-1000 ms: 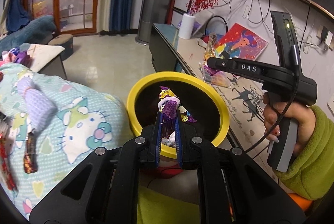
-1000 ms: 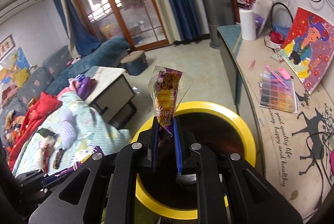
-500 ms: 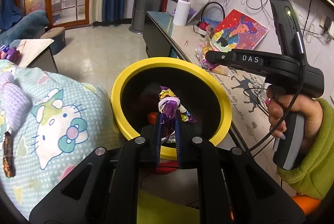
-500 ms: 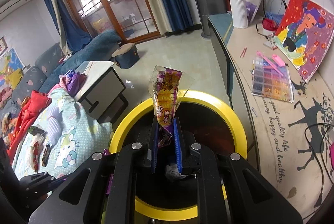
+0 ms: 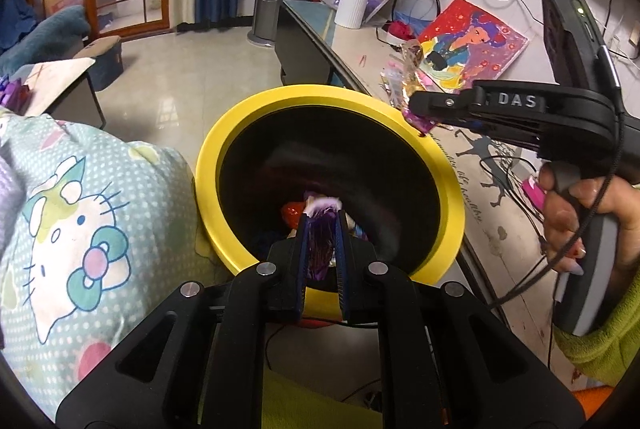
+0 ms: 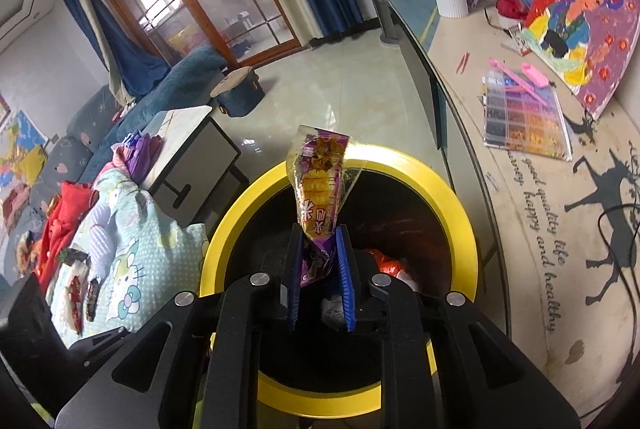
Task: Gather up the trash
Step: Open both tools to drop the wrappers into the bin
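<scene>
A black bin with a yellow rim (image 5: 328, 97) stands below both grippers, with red trash (image 5: 292, 213) at its bottom. My left gripper (image 5: 322, 221) hangs over the bin's mouth, shut on a crumpled purple wrapper (image 5: 320, 241). In the right wrist view, my right gripper (image 6: 318, 233) points down over the yellow rim (image 6: 452, 197). Its jaws are opening, and a yellow and purple snack wrapper (image 6: 320, 181) still stands upright between the pads. The left wrist view shows the right gripper (image 5: 414, 105) side-on above the bin's far right rim, held by a hand (image 5: 568, 213) in a green sleeve.
A cartoon-cat blanket (image 5: 80, 209) lies against the bin's left side. To the right runs a long cabinet top with a painting (image 5: 472, 49), a white vase (image 5: 352, 5), a bead box (image 6: 524, 117) and cables. A low table (image 6: 192, 145) and a sofa stand behind on the left.
Both grippers have sunk closer to the bin, which now fills more of each view. The right jaws have widened slightly around the snack wrapper. The left grip is unchanged.
</scene>
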`<state>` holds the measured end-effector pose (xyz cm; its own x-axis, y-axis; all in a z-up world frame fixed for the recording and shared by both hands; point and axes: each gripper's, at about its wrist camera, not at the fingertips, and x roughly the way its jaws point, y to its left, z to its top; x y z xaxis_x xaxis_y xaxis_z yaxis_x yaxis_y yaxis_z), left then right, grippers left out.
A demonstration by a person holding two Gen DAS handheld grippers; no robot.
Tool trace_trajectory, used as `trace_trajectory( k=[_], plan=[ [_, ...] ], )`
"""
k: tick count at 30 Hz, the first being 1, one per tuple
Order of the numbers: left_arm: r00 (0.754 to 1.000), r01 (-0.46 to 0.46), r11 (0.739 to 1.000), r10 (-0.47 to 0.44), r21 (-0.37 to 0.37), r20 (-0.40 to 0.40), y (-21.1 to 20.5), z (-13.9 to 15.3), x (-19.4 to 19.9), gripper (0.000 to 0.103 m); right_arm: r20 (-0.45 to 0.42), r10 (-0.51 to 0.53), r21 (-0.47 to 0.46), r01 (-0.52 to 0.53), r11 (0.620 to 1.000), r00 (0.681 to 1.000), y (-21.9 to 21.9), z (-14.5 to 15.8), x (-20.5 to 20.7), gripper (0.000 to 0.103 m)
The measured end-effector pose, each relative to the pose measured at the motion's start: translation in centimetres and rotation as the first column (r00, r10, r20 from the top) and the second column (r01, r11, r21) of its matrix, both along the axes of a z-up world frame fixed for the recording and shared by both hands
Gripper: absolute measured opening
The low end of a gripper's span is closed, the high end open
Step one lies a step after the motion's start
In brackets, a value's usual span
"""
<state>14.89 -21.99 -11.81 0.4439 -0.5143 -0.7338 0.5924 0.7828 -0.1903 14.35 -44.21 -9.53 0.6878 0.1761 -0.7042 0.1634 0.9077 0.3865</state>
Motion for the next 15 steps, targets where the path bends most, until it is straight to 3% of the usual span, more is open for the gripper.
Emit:
trace_trajectory(
  k=[8,11,15],
  plan=[
    [1.0,-0.02,1.0,0.02,-0.008,-0.001,0.1,0.1,0.3,0.026,0.003,-0.022,0.005,0.022,1.0,1.0,-0.4,0.0,-0.1,0.036],
    [0.999,-0.042,0.999,0.042,-0.018,0.003,0.5,0.4,0.3,0.04,0.014,-0.032,0.005,0.032,0.999,0.999,-0.5,0.2,-0.1,0.04],
    [0.996,-0.089,0.995,0.089,-0.047,0.008,1.6,1.3,0.4,0.068,0.036,-0.041,-0.009,0.041,0.999,0.999,-0.3,0.7,-0.4,0.049]
  ],
)
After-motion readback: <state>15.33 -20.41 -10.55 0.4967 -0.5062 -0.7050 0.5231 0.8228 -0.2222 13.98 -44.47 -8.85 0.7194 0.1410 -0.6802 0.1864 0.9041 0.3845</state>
